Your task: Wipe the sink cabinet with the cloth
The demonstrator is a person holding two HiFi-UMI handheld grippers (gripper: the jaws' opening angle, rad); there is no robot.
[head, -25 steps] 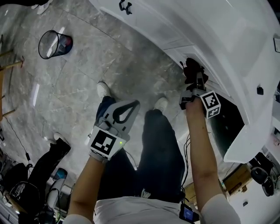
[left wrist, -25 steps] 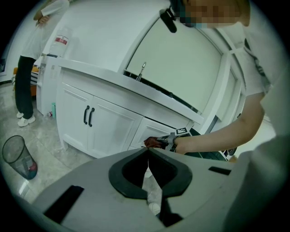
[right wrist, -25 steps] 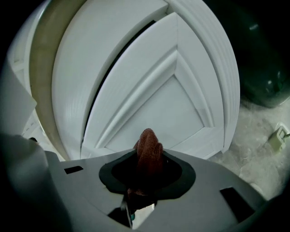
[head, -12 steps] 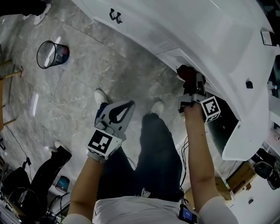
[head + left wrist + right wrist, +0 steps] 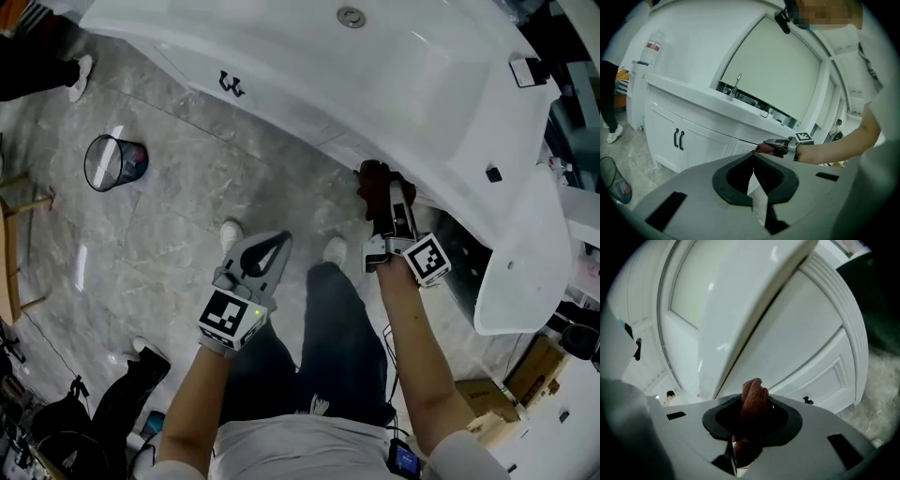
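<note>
The right tool (image 5: 386,195), clamped on the reddish cloth (image 5: 373,176), has the sink cabinet (image 5: 281,101) front just ahead of it, while the left tool (image 5: 263,255) hangs closed and empty, well back.

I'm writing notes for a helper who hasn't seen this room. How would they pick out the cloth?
Find the white sink cabinet across the top of the head view. At its front, the right gripper is shut on the cloth: a reddish-brown woven wad, the only dark, soft thing on that white surface.
</note>
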